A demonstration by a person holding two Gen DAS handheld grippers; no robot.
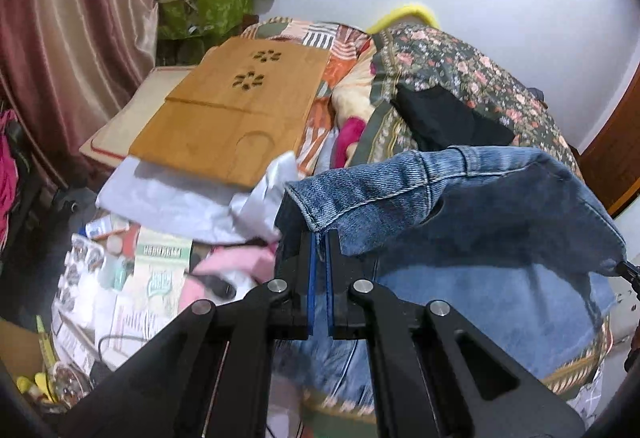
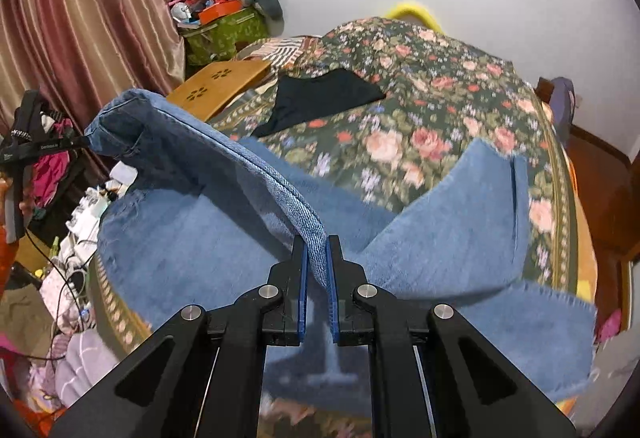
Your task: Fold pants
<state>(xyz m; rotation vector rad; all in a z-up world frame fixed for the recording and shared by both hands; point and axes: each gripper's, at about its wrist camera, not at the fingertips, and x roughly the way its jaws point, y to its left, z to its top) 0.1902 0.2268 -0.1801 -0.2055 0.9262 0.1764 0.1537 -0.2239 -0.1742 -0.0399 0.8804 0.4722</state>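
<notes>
Both clamped on blue denim pants [image 2: 224,150]: left hand-held gripper [image 1: 320,238], right hand-held gripper [image 2: 316,246], edge lifted (probably for folding over) above floral bed [image 2: 420,110].

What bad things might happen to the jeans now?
The left gripper pinches only a thin hem corner of the jeans, so it might slip out. The lifted edge, also held by the right gripper, could sag and fold crooked. The denim may drag onto the black garment.

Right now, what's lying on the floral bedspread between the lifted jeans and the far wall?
A black garment lies on the floral bedspread beyond the jeans; the right wrist view shows it best.
</notes>
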